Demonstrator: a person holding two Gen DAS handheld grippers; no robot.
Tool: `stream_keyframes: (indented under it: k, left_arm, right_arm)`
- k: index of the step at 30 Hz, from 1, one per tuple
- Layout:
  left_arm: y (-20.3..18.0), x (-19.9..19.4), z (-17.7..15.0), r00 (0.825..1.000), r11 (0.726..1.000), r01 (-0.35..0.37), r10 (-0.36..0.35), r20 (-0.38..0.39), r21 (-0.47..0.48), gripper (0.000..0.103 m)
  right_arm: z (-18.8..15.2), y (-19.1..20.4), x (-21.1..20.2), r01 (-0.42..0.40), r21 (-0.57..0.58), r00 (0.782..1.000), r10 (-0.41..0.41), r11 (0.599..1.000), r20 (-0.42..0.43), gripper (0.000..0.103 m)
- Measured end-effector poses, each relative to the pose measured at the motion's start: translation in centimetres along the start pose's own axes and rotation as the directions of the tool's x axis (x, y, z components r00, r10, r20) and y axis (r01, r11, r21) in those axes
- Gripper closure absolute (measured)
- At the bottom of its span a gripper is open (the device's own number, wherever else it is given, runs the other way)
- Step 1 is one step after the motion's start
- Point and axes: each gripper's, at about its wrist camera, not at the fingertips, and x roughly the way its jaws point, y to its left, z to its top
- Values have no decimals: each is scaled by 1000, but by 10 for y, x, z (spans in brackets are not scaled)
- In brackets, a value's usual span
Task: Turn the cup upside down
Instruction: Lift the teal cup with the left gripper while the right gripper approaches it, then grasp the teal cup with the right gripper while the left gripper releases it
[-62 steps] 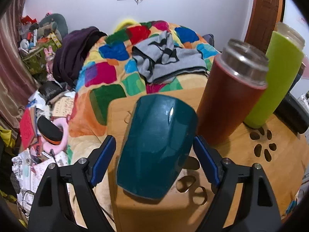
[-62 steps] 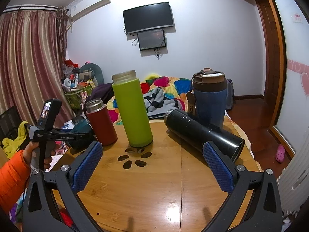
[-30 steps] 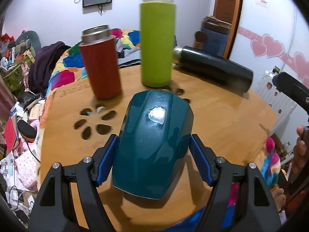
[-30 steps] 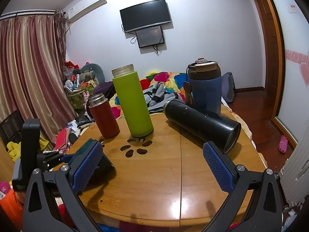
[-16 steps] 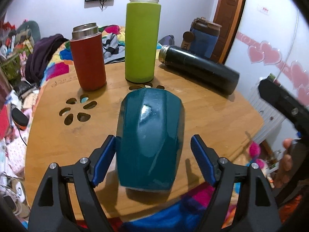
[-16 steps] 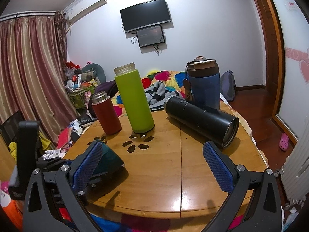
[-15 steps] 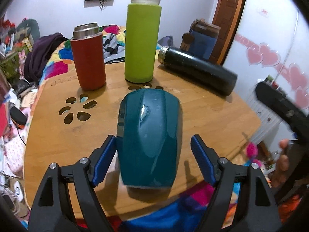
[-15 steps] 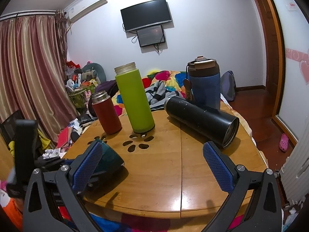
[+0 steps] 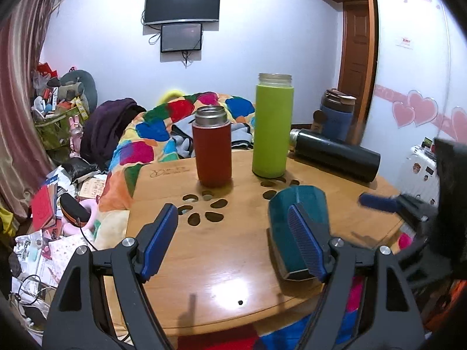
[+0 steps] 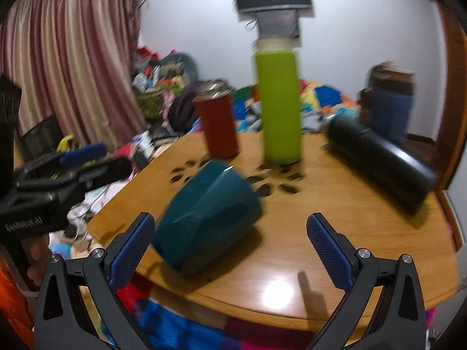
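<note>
A dark teal faceted cup (image 9: pixel 297 204) lies on its side near the front edge of the round wooden table (image 9: pixel 227 250). My left gripper (image 9: pixel 233 242) is open and empty; the cup lies just behind its right finger (image 9: pixel 305 242), outside the jaws. In the right wrist view the cup (image 10: pixel 207 210) lies between and just beyond the fingers of my right gripper (image 10: pixel 230 248), which is open and close to it. The right wrist view is blurred.
A red flask (image 9: pixel 213 145) and a tall green bottle (image 9: pixel 271 125) stand at the back of the table. A black flask (image 9: pixel 332 154) lies on its side at the right, a blue mug (image 9: pixel 335 116) behind it. A bed and floor clutter lie beyond.
My left gripper has let go of the cup and shifted left, so the cup now lies outside its jaws. My right gripper has moved left and down toward the cup.
</note>
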Motion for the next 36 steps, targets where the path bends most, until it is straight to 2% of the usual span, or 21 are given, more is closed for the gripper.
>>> stream_keyframes:
  k: [2,6,10,12,13,19,21,23,24,29,36]
  left_arm:
    - [4,1,-3,1000,1000,-16,16,9,4,31]
    - [9,2,-6,1000,1000,-23,23,20,5,35]
    - [12,6,-7,1000,1000,-6,6,13,0,41]
    - [11,8,-8,1000,1000,4,-4,7,3,42]
    - [10,9,-8,1000,1000,8,-8,4,6,43]
    - [-2,12,-8,999,998,54,-54,-7,35,51]
    - [-7,14,-7,997,996,74,-74,-11,45,56]
    - [-14,16,-7,995,994,97,-96,-20,58,65]
    - [-18,18,-6,994,992,107,-106,-22,63,66]
    - [-34,29,-4,989,987,145,-142,-43,75,77]
    - [-43,38,-1,989,986,143,-139,-54,87,78]
  right_arm:
    - [-2,9,13,-21,-14,999,21,1000,-36,0]
    - [-5,21,36,-26,-33,996,24,999,-83,0]
    - [-6,27,46,-4,-54,996,0,999,-86,1]
    - [-8,25,45,10,-66,996,-16,998,-87,12]
    - [-8,23,44,9,-68,996,-15,998,-89,14]
    - [-11,8,33,-60,-43,994,56,997,-90,36]
    - [-13,2,29,-77,-36,994,73,996,-84,44]
    - [-15,-4,27,-85,-23,993,83,996,-85,49]
    - [-17,-7,27,-89,-14,992,88,996,-87,51]
    - [-21,-10,26,-97,-4,992,96,995,-82,52]
    - [-22,-9,17,-70,-27,996,68,997,-61,53]
